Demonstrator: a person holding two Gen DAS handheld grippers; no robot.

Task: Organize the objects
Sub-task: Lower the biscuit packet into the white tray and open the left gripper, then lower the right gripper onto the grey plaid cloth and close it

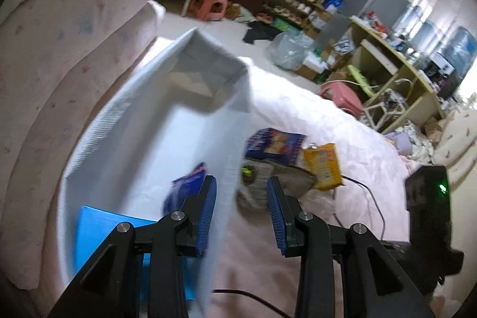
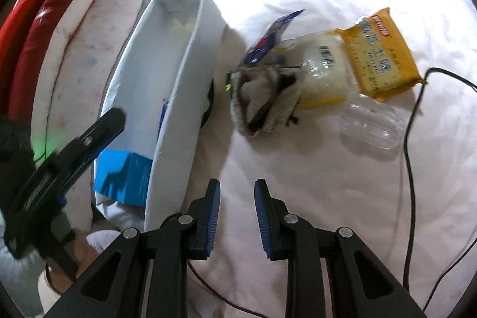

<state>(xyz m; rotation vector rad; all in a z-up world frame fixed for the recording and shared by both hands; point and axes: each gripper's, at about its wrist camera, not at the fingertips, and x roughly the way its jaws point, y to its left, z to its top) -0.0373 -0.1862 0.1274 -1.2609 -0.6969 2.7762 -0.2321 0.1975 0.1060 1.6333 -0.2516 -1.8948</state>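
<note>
A white fabric bin point(image 1: 143, 121) point(image 2: 184, 55) lies on the pink bedspread and holds a blue box point(image 1: 98, 228) point(image 2: 122, 178) and a blue-purple packet point(image 1: 184, 189). My left gripper point(image 1: 241, 182) hovers open over the bin's right wall, nothing pressed between its pads; the right wrist view shows it above the bin point(image 2: 101, 127). To the bin's right lie a grey cloth point(image 1: 262, 184) point(image 2: 262, 100), a blue packet point(image 1: 274, 145) point(image 2: 274, 32), a yellow packet point(image 1: 323, 166) point(image 2: 384, 49), a clear bag with white contents point(image 2: 325, 70) and a clear plastic bottle point(image 2: 372, 124). My right gripper point(image 2: 237, 192) is open and empty above bare bedspread.
Folded quilts and red pillows point(image 2: 44, 29) are stacked left of the bin. A black cable point(image 2: 408, 139) runs across the bedspread at the right. Beyond the bed are pink stools point(image 1: 208, 5), shelves, a desk point(image 1: 387, 67) and floor clutter.
</note>
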